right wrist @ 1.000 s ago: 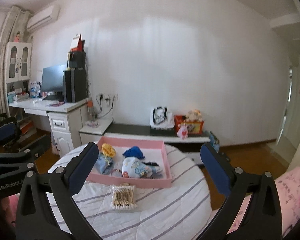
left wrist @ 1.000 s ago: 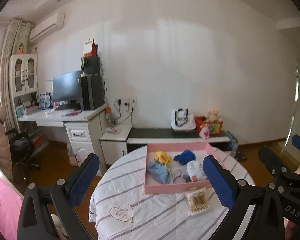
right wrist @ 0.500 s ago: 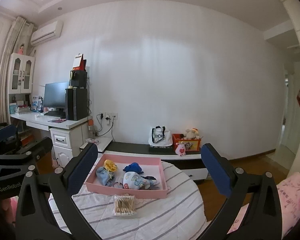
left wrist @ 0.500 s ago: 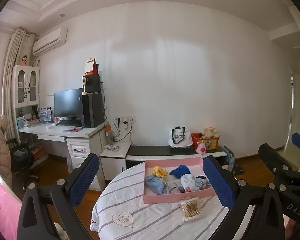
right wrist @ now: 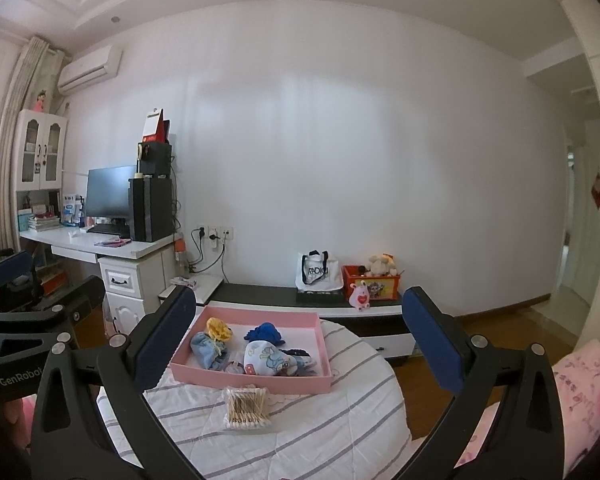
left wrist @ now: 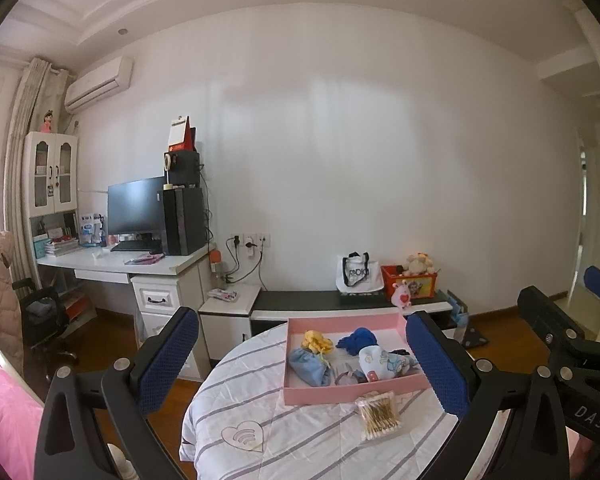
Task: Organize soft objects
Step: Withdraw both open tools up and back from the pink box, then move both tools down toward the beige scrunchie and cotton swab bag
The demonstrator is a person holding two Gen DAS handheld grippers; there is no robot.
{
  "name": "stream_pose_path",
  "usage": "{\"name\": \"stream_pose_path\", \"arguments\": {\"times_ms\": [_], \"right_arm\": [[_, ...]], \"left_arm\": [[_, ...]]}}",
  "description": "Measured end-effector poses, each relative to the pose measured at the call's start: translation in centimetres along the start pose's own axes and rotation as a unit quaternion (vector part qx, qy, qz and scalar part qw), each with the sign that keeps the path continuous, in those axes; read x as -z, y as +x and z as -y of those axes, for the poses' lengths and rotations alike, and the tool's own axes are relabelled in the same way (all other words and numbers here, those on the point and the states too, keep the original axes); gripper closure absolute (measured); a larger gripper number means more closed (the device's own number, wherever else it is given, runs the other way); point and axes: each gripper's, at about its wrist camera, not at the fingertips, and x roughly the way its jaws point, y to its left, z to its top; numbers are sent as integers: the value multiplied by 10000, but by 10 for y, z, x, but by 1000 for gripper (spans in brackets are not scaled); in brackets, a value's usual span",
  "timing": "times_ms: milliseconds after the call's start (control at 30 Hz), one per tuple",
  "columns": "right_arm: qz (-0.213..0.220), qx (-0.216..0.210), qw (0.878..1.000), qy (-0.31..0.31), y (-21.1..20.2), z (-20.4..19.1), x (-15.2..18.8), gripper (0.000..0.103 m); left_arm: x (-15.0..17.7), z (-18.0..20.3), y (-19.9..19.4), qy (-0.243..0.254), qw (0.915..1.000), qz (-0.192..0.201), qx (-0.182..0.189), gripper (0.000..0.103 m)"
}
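A pink tray [left wrist: 300,393] [right wrist: 204,376] sits on a round table with a striped white cloth [left wrist: 260,420] [right wrist: 340,420]. In it lie a yellow soft piece [left wrist: 317,341] [right wrist: 219,328], a light blue pouch [left wrist: 310,367] [right wrist: 206,347], a dark blue cloth [left wrist: 358,340] [right wrist: 265,333] and a white cartoon-print bundle [left wrist: 380,362] [right wrist: 268,362]. A pack of cotton swabs [left wrist: 378,414] [right wrist: 247,402] lies in front of the tray. My left gripper [left wrist: 300,360] and my right gripper [right wrist: 300,344] are open, empty, and held back above the near side of the table.
A desk [left wrist: 140,266] with a monitor stands at the left wall. A low black-topped cabinet [left wrist: 340,300] behind the table carries a tote bag [left wrist: 358,274] and a red toy box [left wrist: 410,282]. Pink bedding [right wrist: 580,392] lies at the right.
Both cameras have tilted up and pulled back: the table and tray sit lower and smaller in view, and the ceiling shows. Both grippers stay open and empty.
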Motion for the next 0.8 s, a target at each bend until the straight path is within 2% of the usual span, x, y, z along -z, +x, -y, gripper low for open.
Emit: {"name": "stream_pose_path", "arguments": {"times_ms": [400,800], "right_arm": [[-238,-51,9997,26,15,-4,4,0],[-876,-126,9960,-96,56,-18,27,0]], "left_arm": [[3,0,11,20,9998,-202,-67,0],[15,-16,47,-83,9962,-866,-102,0]]}}
